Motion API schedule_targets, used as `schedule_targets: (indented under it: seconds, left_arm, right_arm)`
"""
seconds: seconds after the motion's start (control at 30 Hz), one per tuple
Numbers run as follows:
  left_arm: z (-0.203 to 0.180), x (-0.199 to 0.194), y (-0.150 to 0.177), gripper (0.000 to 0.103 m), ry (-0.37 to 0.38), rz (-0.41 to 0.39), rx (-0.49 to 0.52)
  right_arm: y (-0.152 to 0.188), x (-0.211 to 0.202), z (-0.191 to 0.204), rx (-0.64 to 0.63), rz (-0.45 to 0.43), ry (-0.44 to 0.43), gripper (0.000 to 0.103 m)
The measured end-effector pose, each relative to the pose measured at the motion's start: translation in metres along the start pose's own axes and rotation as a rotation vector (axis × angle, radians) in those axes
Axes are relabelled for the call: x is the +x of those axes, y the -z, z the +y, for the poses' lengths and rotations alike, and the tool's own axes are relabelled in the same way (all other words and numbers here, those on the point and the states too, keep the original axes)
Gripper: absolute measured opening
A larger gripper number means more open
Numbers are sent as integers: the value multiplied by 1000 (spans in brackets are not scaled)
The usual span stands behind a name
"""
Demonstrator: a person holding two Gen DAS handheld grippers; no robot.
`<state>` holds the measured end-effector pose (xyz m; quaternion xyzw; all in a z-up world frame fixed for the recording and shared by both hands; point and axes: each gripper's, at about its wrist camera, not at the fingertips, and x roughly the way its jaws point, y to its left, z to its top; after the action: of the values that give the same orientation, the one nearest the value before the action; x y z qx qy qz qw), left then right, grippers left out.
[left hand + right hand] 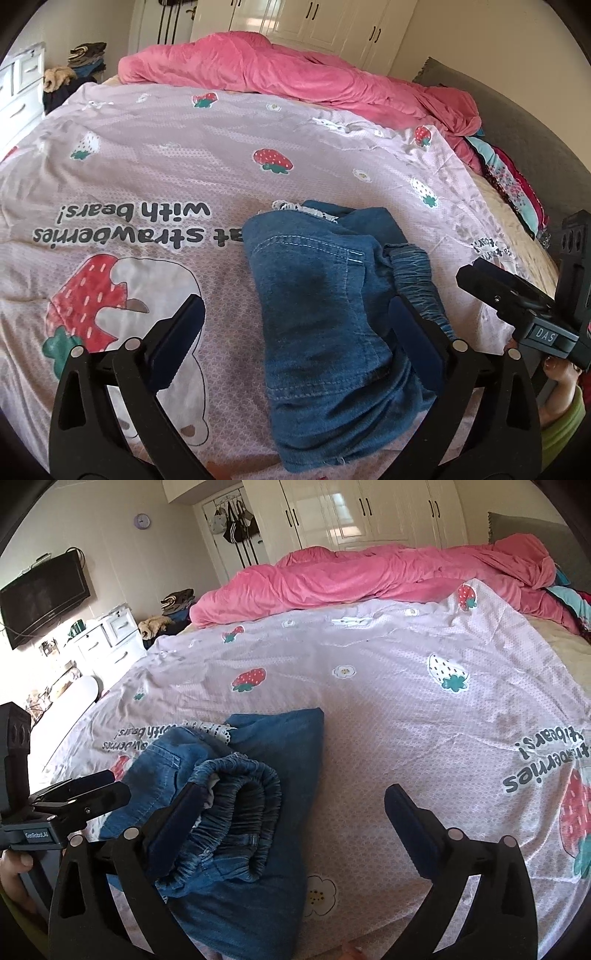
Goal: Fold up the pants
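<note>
We hold left tool (pixel 295 325) open over pants (pixel 325 314) | right tool (pixel 291 812) open, one finger (pixel 177 819) at waistband (pixel 240 808) | pants folded on sheet (pixel 184 166) | pink duvet (pixel 295 70) beyond

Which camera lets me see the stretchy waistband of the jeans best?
The right wrist view: the waistband sits close up, its gathered elastic curled open toward the camera. The left wrist view shows only a thin crinkled strip of it along the jeans' right edge, partly hidden behind a finger.
</note>
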<state>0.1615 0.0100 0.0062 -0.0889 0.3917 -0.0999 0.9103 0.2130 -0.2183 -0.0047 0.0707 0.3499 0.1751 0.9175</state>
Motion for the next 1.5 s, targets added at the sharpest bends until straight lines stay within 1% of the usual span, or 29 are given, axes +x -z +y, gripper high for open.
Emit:
schedule_targets:
  seconds: [0.17, 0.47, 0.63, 0.73, 0.97, 1.07, 1.27, 1.5]
  left_arm:
    - [-4, -12, 0, 94, -21, -22, 17]
    - [-13, -39, 3, 94, -24, -74, 24]
    - [-17, -51, 13, 94, -18, -91, 12]
    - [-20, -58, 20, 94, -31, -103, 11]
    - [-29, -63, 37, 94, -66, -101, 42]
    - [-29, -65, 44, 94, -62, -98, 38]
    - [-29, -71, 60, 94, -79, -91, 40]
    - [-24, -79, 74, 94, -100, -85, 26]
  right_arm:
    - [2, -14, 6, -3, -24, -2, 99]
    - [9, -43, 17, -34, -74, 10, 99]
    - [14, -52, 21, -41, -84, 13, 99]
    - [17, -57, 24, -54, -95, 29, 99]
    - [29, -69, 25, -56, -95, 41, 99]
    - [34, -76, 26, -56, -93, 42, 99]
    - [45, -88, 31, -67, -92, 36, 99]
    - [64, -96, 36, -69, -64, 25, 99]
